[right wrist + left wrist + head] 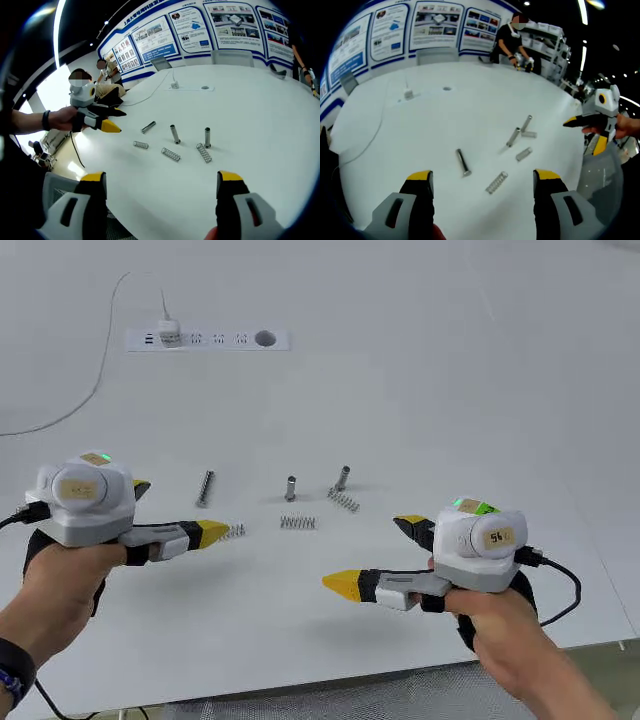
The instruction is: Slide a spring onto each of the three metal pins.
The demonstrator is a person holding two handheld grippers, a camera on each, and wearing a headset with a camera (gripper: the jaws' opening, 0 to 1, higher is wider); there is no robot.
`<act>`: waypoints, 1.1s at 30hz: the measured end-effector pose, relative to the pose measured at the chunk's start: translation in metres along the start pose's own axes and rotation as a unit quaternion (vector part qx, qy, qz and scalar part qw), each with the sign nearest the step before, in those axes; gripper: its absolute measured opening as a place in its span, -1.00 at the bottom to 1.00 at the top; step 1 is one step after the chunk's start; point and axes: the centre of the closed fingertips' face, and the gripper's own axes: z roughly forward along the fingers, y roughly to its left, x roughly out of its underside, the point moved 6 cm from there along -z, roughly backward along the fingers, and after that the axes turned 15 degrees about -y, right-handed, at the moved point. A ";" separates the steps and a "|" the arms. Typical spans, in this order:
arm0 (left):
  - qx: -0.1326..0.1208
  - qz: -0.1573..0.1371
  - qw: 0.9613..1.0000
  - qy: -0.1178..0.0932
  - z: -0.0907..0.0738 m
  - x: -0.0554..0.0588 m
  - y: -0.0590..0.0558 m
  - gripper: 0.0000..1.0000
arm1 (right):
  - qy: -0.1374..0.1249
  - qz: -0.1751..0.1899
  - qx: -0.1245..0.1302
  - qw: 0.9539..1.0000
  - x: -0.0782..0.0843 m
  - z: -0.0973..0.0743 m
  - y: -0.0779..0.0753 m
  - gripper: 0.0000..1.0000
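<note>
Since no springs (297, 523) sit on pins (291, 487) yet, we hold left gripper (180, 510) and right gripper (370, 552) open, flanking them mid-frame

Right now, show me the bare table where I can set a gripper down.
Bare: the wide band between the power strip and the pins; the table right of the rightmost pin; the near edge between the left gripper and right gripper. Crowded: the middle, where pins and springs lie close together.
</note>
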 end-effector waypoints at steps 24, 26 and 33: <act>-0.002 -0.016 1.000 0.022 0.054 0.014 0.024 0.22 | 0.012 0.011 0.002 1.000 0.008 0.000 -0.002 0.82; -0.004 -0.021 0.999 0.023 0.057 0.017 0.027 0.16 | 0.012 0.012 0.002 1.000 0.008 0.000 -0.002 0.81; -0.011 -0.024 0.999 0.028 0.066 0.022 0.031 0.02 | 0.015 0.020 0.005 1.000 0.010 0.000 -0.004 0.79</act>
